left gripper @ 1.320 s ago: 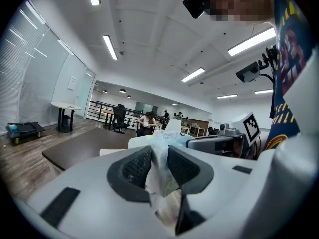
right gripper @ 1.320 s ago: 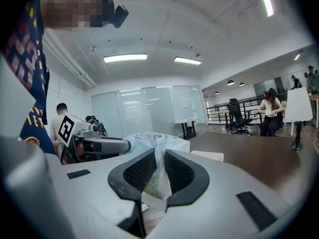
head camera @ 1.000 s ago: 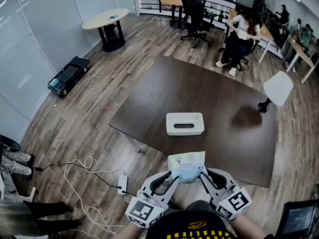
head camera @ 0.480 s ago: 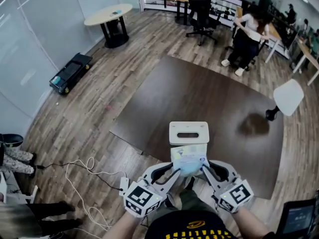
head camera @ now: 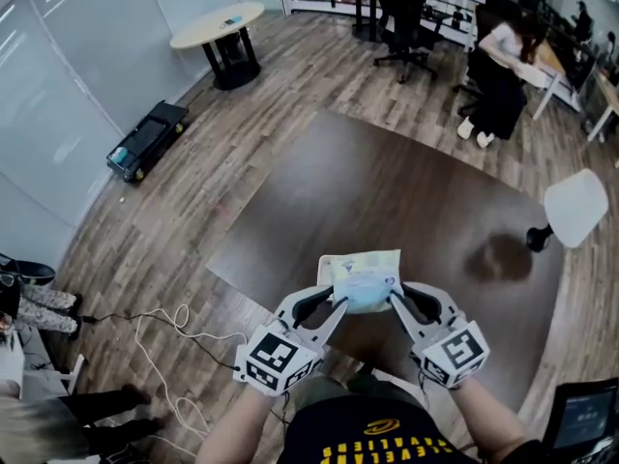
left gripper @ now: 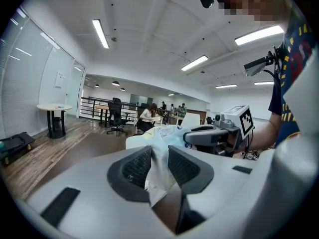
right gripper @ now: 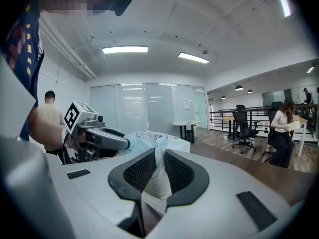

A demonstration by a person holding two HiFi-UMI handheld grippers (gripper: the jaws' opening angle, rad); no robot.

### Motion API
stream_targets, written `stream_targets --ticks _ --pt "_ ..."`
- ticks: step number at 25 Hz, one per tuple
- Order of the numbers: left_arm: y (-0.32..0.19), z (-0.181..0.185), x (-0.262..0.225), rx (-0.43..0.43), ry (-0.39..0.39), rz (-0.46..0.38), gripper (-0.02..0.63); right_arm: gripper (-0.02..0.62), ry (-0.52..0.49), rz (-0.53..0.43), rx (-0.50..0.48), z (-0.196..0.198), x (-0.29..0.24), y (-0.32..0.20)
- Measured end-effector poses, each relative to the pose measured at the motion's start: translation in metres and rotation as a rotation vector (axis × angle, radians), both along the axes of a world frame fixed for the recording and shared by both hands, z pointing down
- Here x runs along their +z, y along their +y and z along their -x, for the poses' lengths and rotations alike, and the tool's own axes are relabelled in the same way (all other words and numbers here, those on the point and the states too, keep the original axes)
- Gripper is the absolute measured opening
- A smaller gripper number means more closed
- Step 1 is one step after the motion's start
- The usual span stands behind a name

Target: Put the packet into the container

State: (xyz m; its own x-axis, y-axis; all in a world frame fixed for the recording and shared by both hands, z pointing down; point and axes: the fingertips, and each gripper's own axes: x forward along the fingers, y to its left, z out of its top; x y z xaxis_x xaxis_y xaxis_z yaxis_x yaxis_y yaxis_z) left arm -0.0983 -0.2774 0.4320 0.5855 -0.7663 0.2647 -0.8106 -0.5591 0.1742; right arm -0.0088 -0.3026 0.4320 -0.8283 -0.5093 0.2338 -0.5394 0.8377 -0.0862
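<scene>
Holding: one packet (head camera: 366, 280), pinched between two: left hand-held gripper (head camera: 336, 304) and right hand-held gripper (head camera: 394, 301), jaws clamped on it
Where: above near edge of surface (head camera: 387, 191)
Hidden: container, perhaps beneath packet

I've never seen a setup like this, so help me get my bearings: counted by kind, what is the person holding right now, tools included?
Tongs: 2, the left tongs and the right tongs, each clamped on one end of the packet
Packet: 1, the pale plastic packet, held up between them
Total: 3
</scene>
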Motion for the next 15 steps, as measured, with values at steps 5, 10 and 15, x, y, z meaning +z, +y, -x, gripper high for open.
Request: stream_targets --ticks 5,10,15 --pt "-0.022 -0.002 0.012 -0.003 -0.005 0.021 0.108 0.064 -0.002 0.028 0.013 -0.001 0.013 -0.023" --pt "-0.038 0.002 0.044 0.036 -0.056 0.052 0.107 0.064 0.029 0.076 0.055 0.002 0.047 -0.035" --pt "-0.05 0.003 0.077 0.088 -0.107 0.057 0.108 0.064 0.07 0.104 0.102 0.003 0.084 -0.042"
